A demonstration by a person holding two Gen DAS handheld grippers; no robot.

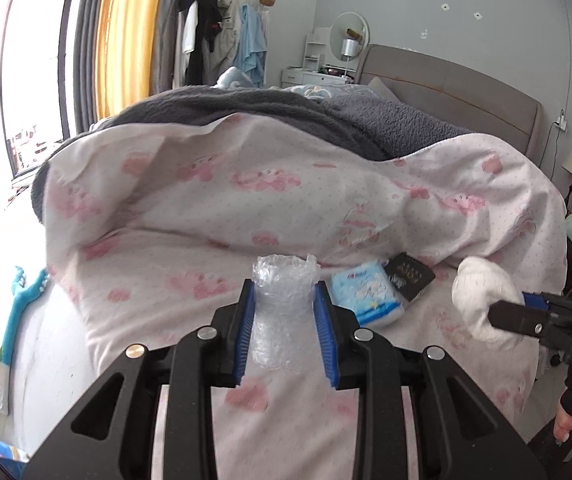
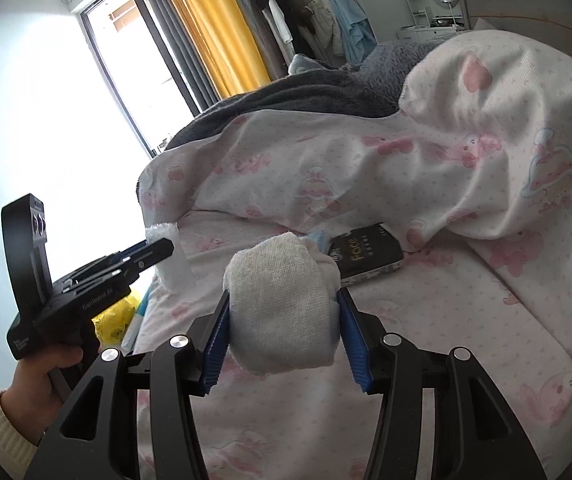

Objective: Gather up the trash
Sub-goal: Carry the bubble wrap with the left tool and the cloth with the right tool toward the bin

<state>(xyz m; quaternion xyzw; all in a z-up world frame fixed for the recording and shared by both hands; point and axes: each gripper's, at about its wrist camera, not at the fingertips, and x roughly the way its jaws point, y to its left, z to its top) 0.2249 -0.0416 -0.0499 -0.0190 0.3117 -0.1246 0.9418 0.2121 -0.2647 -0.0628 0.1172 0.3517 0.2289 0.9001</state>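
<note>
Here's the bubble wrap (image 1: 282,312), a clear, knobbly roll standing upright between the blue ribbed pads, and the left gripper (image 1: 284,300) is clamped on it, up above the bed (image 1: 278,420). One roll, crinkled open at the top. Over to the right, the right gripper (image 2: 284,336) is squeezing a wad of white cloth (image 2: 282,316), soft and looped like terry, rounded into a fat bundle, also clear of the bedding. So two grippers, two pieces of trash, one each. Farther back on the sheet lie two flat packets side by side: a pale blue and white tissue pack (image 1: 368,294), soft plastic, and just right of it a glossy black packet (image 1: 410,278) with gold print. Beyond them the quilt (image 1: 246,184) heaps up, white cotton with pink cartoon figures, and a dark grey fleecy blanket (image 1: 386,128) lies behind it. A yellow plastic bag (image 2: 116,322) sits low beside the bed on the left.
</note>
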